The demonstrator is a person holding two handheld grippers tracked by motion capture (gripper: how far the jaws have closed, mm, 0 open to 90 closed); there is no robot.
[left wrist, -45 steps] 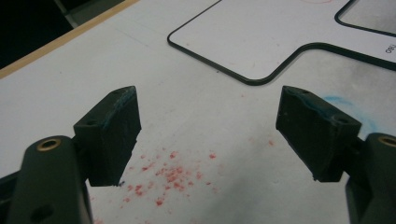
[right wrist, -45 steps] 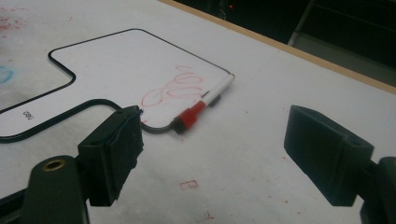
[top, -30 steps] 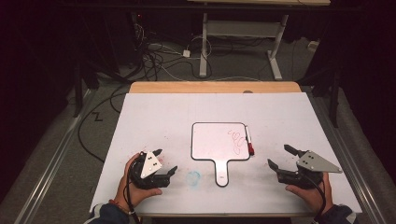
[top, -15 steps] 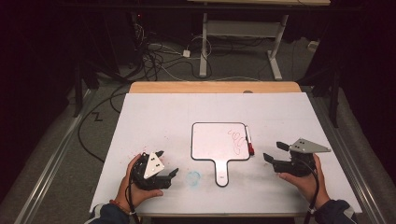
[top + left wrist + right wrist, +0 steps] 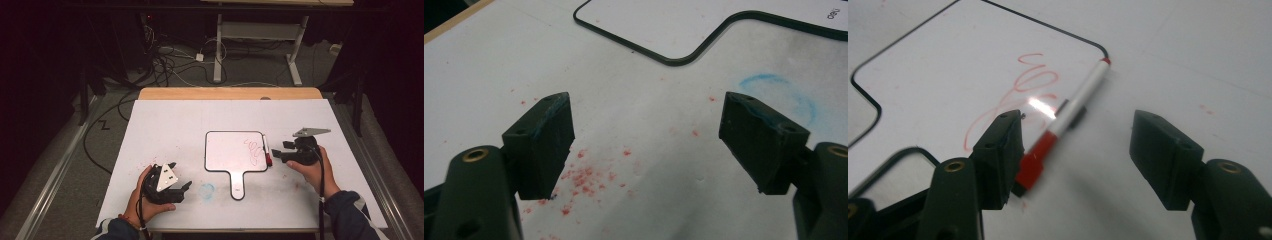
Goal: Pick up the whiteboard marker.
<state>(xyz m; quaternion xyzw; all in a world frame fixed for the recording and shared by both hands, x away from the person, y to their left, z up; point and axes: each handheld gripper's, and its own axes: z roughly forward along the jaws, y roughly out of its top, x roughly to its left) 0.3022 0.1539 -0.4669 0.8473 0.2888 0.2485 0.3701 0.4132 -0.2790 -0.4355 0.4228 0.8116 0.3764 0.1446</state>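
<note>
The right gripper (image 5: 1075, 150), jaws unclenched and just closing, straddles the red-capped marker (image 5: 1068, 117) on the whiteboard's (image 5: 227, 152) edge, its long axis running ahead between them, cap against one jaw; the left gripper (image 5: 172, 186) idles open.

Wide-open tongs (image 5: 646, 145) above red-speckled table (image 5: 484, 65), whiteboard (image 5: 684, 25) beyond, blue smudge (image 5: 781, 95) nearby

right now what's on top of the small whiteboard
A red scribble covers the right part of the whiteboard. A red-capped marker lies along its right edge, partly on the rim. The marker hides the strip of edge under it. The rest is bare.
</note>
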